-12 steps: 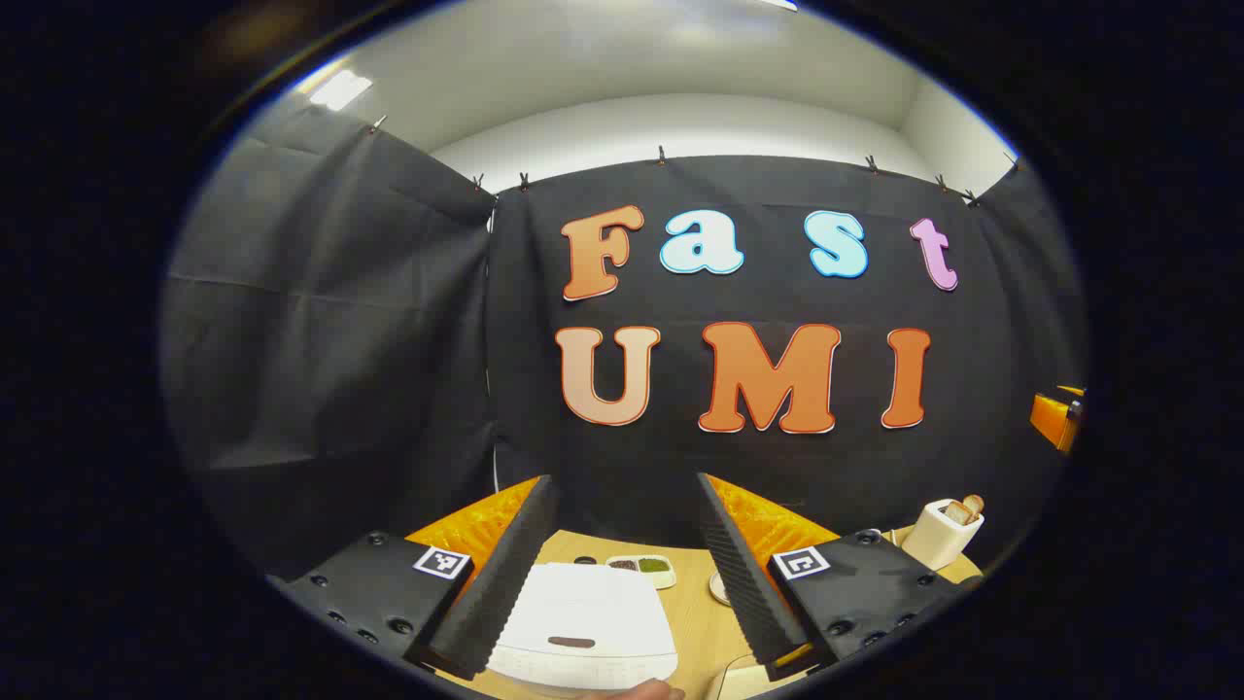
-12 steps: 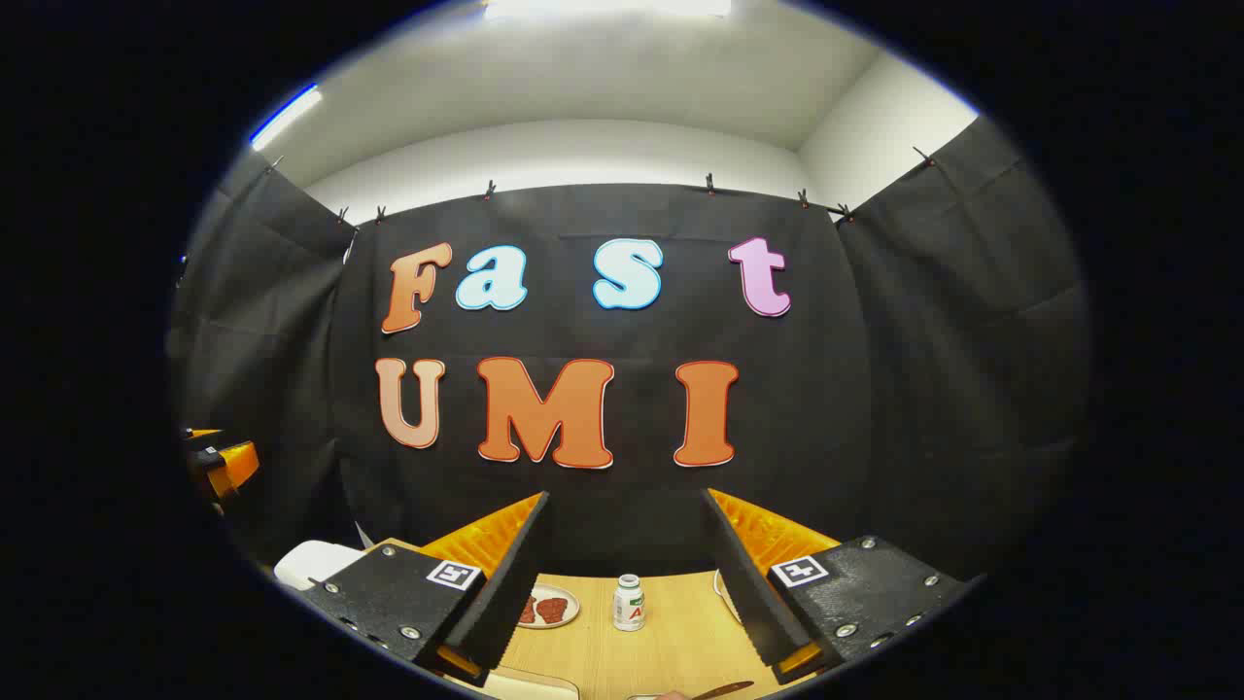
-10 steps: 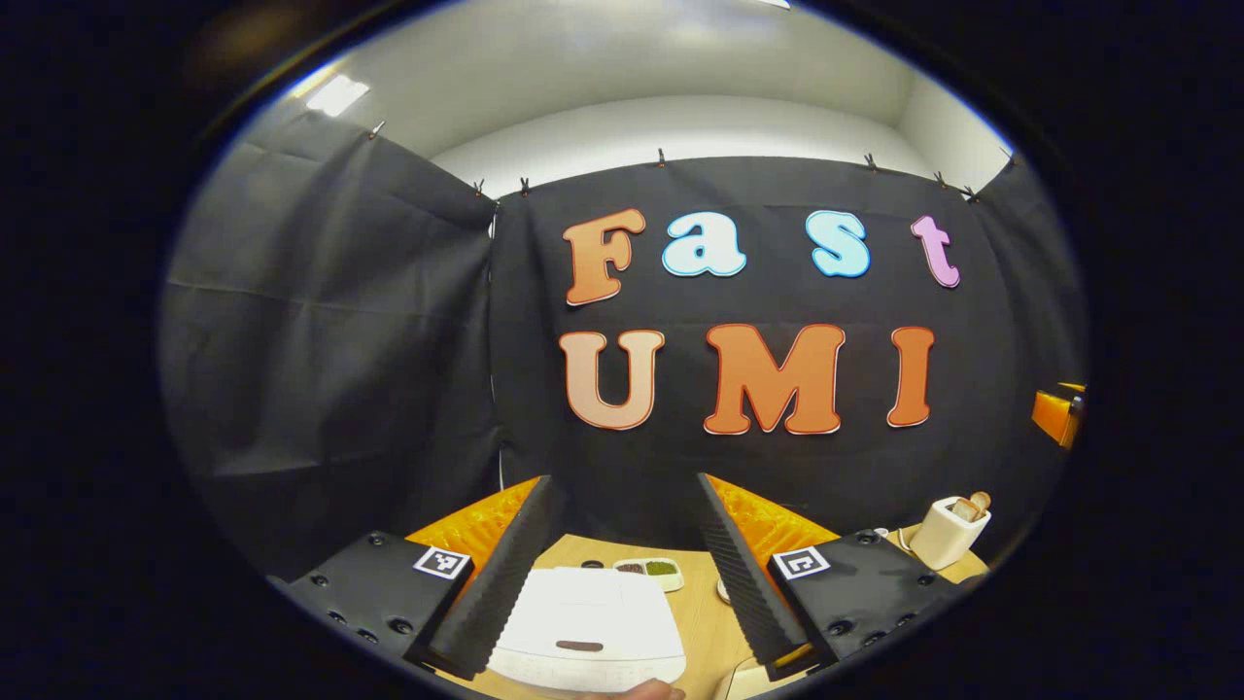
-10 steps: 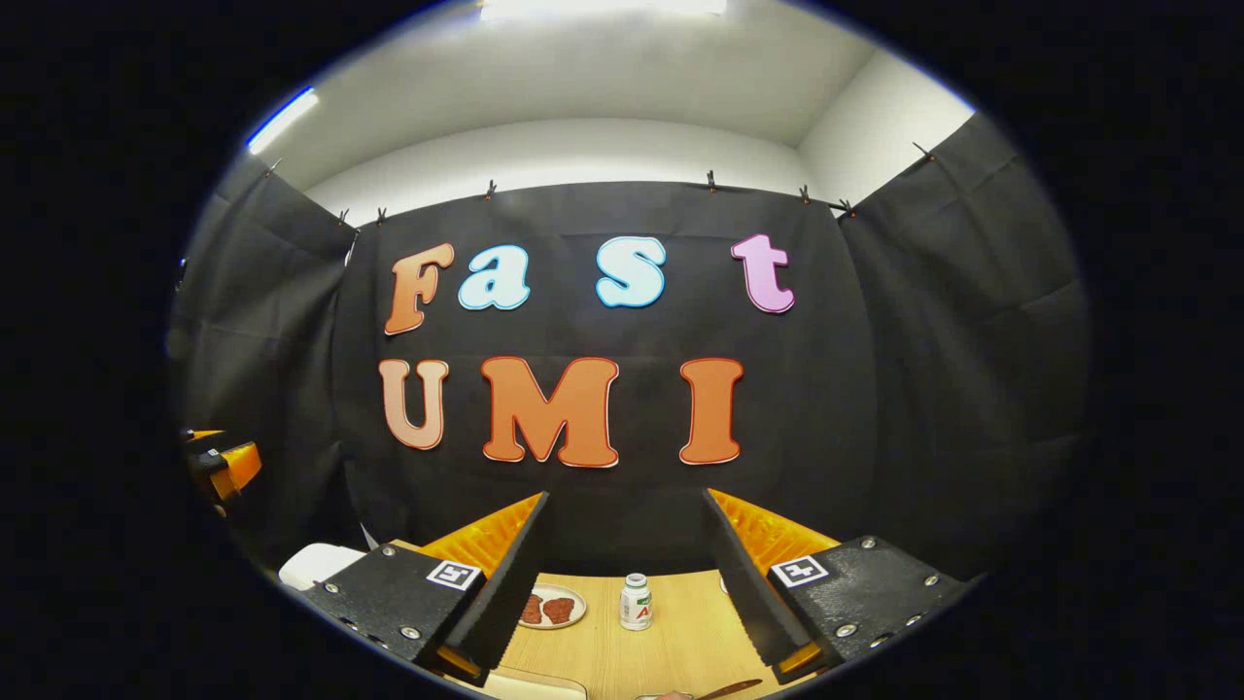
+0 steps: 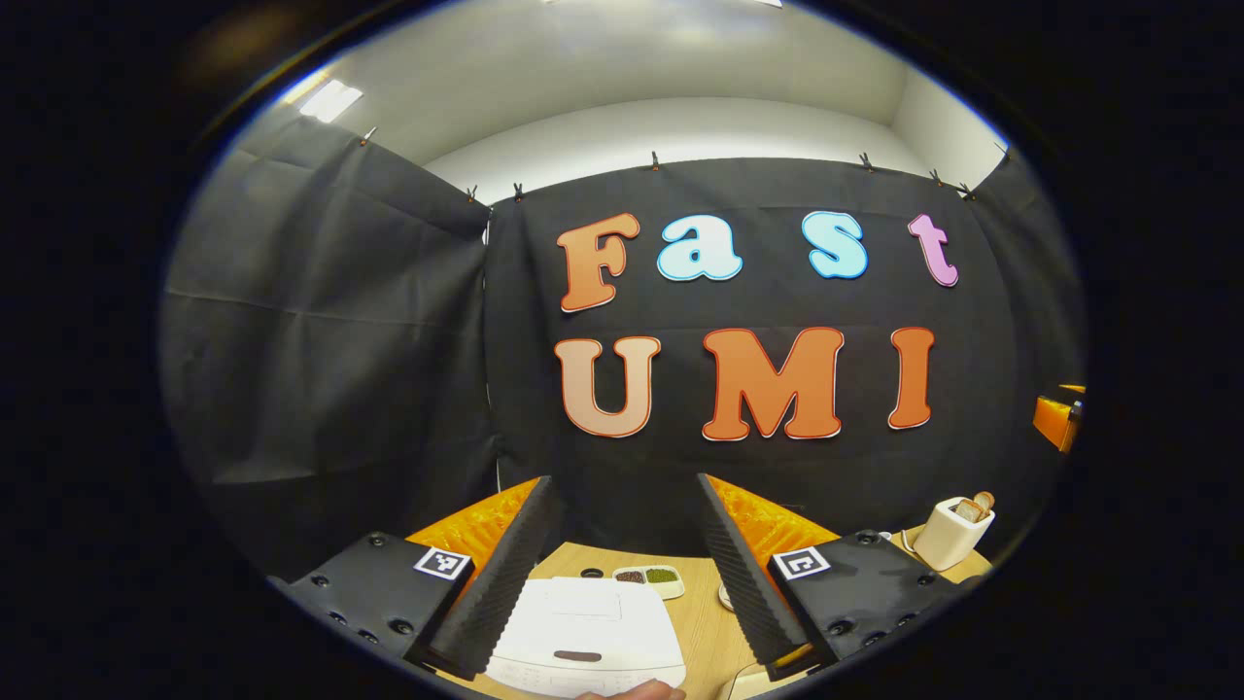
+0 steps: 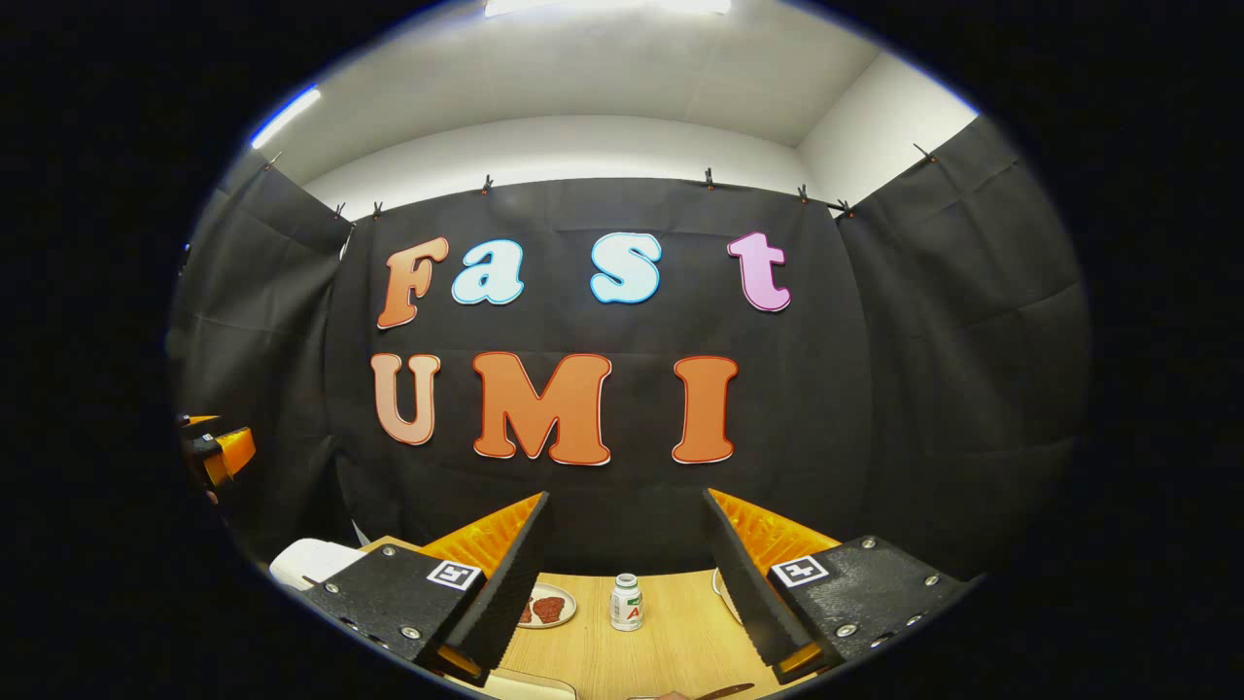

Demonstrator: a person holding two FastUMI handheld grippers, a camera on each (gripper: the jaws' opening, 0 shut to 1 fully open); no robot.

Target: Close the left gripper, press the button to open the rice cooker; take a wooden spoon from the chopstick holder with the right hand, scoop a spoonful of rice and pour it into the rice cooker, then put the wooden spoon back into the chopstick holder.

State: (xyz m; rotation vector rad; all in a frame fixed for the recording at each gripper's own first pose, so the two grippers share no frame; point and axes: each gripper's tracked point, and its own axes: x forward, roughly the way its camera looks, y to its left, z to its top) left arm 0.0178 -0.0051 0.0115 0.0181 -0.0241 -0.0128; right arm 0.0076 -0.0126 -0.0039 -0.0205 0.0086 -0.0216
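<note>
White cooker (image 5: 586, 637), lid down, sits on the wooden table (image 5: 702, 622) right under the left claw (image 5: 620, 574), between its two spread fingers. That claw is released, holding nothing, hovering above the lid. The dark bar (image 5: 575, 655) near the cooker's front edge looks like the button, though it's small to be sure. It lies crosswise, long axis running left to right in the left gripper view, and the lid's front faces the camera.

Over on the right, the right claw (image 6: 627, 583) is also released and empty. A small bottle (image 6: 627, 602) and a plate (image 6: 546, 608) sit on the table beyond it. In the left gripper view a pale holder (image 5: 952, 534) stands well off to the right, wooden ends poking up out of it; probably the spoon lives there, upright.

My read: nothing's done yet, step one is in hand. To do it well, pinch the left fingers fully together first, so they make one blunt tip. Then come down square on the middle of that bar, pressing straight along the fingers, not skidding off onto the lid.
</note>
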